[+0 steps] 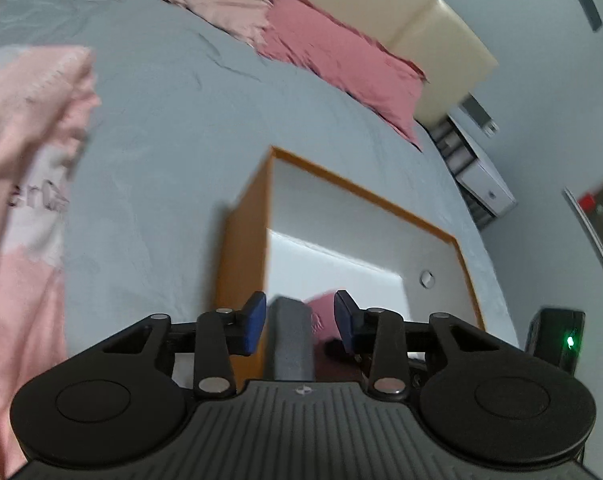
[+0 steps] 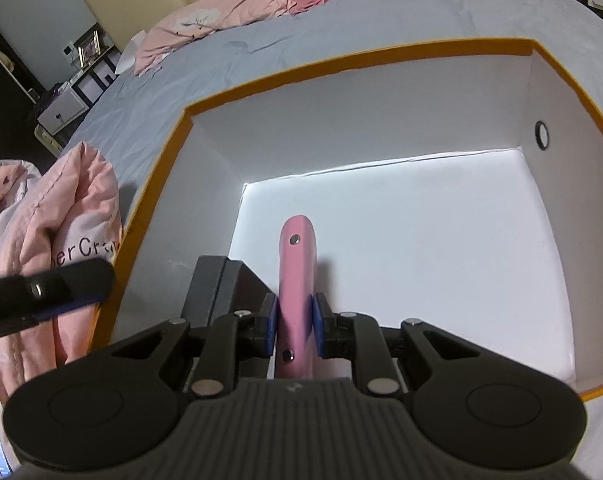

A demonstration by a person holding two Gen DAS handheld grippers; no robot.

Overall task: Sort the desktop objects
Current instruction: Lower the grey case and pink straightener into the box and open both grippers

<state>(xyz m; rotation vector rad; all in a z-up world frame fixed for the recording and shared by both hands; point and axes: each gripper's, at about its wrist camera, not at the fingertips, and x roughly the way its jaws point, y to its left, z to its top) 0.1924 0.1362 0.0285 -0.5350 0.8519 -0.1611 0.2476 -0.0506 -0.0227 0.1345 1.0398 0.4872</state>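
A flat pink object with small metal studs point(image 2: 296, 280) is clamped edge-on in the right hand-held gripper point(image 2: 296, 328) above the white floor of an orange-rimmed cardboard box point(image 2: 341, 62) set on a grey-sheeted bed point(image 1: 181, 120). A dark grey block point(image 2: 217, 292) stands at the box's left wall. The left hand-held gripper point(image 1: 300, 320) is parted, gripping nothing, the block seen between its blue pads. "erCra" is read on a pink quilt point(image 2: 81, 216) beside the box.

Each gripper point(image 2: 295, 330) is matte black, with ribbed body, silver pivot screws and blue finger pads point(image 1: 255, 322)
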